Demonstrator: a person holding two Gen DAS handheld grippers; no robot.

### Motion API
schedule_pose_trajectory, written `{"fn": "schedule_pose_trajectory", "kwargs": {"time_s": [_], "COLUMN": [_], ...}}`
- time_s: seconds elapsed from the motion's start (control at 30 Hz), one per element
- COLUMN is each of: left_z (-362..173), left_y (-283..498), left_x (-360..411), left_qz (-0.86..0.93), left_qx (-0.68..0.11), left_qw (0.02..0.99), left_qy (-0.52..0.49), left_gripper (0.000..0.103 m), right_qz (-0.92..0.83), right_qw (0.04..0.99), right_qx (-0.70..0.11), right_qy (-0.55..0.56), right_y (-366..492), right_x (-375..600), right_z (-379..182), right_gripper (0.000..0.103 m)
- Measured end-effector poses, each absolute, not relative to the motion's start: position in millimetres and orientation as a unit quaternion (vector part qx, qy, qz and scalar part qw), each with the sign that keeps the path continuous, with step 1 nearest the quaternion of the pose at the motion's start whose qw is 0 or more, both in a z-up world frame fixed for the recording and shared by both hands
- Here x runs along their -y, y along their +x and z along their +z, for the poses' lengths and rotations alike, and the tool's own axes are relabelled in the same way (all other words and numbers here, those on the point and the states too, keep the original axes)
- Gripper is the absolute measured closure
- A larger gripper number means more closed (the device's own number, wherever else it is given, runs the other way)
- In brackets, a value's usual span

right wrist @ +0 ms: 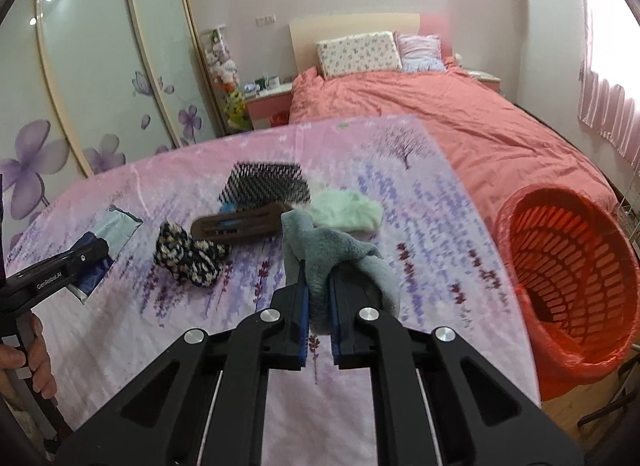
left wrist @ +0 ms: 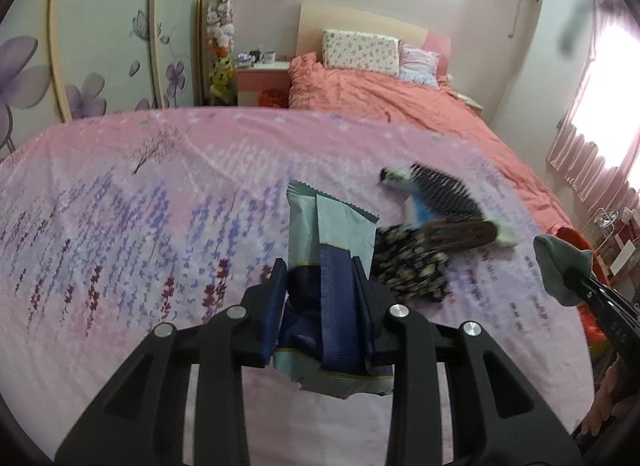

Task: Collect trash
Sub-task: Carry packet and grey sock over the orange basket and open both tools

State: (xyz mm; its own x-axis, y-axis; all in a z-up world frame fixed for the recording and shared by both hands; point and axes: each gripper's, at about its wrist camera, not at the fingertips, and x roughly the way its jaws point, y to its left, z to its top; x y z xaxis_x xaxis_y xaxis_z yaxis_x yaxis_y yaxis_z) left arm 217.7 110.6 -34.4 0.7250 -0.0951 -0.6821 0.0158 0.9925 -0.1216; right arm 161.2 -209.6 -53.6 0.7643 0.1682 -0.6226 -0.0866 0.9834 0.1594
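Wrapper (left wrist: 326, 262) pinched in my left gripper (left wrist: 320, 270), grey cloth (right wrist: 332, 250) in my right gripper (right wrist: 318, 294): I'd swing both over the red basket (right wrist: 516, 225) before letting go.

Bedroom: bed (right wrist: 460, 121) with coral quilt and two pillows (right wrist: 360, 53) at headboard; pink nightstand (right wrist: 266, 103) beside it. Wardrobe doors (right wrist: 100, 77) with purple flowers, left. Bright curtained window (left wrist: 600, 105), right.

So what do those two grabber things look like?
Both are black plastic. The left gripper and right gripper each have two flat fingers with blue pads, triangle-shaped cutouts in the arms, and round silver bolts. White lettering runs along the left one's side.
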Motion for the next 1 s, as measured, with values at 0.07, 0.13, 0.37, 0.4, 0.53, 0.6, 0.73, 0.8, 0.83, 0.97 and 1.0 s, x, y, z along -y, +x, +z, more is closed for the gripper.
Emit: {"fn": "schedule_pose_trajectory", "kwargs": {"time_s": [0.07,0.13,0.37,0.4,0.53,0.6,0.73,0.8,0.83,0.97,1.0], "left_z": [-24.8,-14.4,16.8,19.9,30.4,34.3,36.0,34.4,33.7,27.8,25.7], "left_y": [214.7,210.5,196.2,195.0,190.5,189.1,187.4,186.7,187.3,191.4,193.7], "left_x": [-104.2,-93.6,-39.8,-31.9,8.6,32.4,72.0,91.8,106.3,147.1,156.2], "left_qz": [-0.037,-0.047,-0.102,-0.110,-0.153,-0.177,-0.216,-0.234,-0.246,-0.277,-0.283], "left_qx": [-0.361,-0.352,-0.323,-0.320,-0.312,-0.309,-0.304,-0.302,-0.302,-0.306,-0.308], "left_qw": [0.930,0.934,0.940,0.940,0.937,0.934,0.928,0.924,0.921,0.911,0.908], "left_qy": [-0.052,-0.050,-0.036,-0.034,-0.027,-0.023,-0.014,-0.008,-0.004,0.007,0.009], "left_gripper": [0.071,0.071,0.071,0.071,0.071,0.071,0.071,0.071,0.071,0.071,0.071], "right_qz": [0.066,0.062,0.037,0.033,0.014,0.003,-0.022,-0.036,-0.042,-0.069,-0.075], "right_qw": [0.942,0.945,0.958,0.960,0.965,0.967,0.968,0.968,0.968,0.965,0.964], "right_qx": [-0.324,-0.314,-0.271,-0.266,-0.246,-0.238,-0.225,-0.220,-0.219,-0.215,-0.214], "right_qy": [0.065,0.068,0.083,0.084,0.091,0.095,0.105,0.114,0.117,0.133,0.137], "right_y": [155.3,151.6,130.2,127.4,118.4,114.4,109.6,108.2,107.7,106.1,106.9], "right_x": [216.8,222.7,254.6,258.3,279.3,292.6,317.0,331.3,337.5,367.0,374.2], "right_z": [-45.2,-40.2,-18.6,-16.8,-9.1,-7.4,-5.5,-6.4,-6.8,-12.0,-13.6], "right_gripper": [0.095,0.095,0.095,0.095,0.095,0.095,0.095,0.095,0.095,0.095,0.095]}}
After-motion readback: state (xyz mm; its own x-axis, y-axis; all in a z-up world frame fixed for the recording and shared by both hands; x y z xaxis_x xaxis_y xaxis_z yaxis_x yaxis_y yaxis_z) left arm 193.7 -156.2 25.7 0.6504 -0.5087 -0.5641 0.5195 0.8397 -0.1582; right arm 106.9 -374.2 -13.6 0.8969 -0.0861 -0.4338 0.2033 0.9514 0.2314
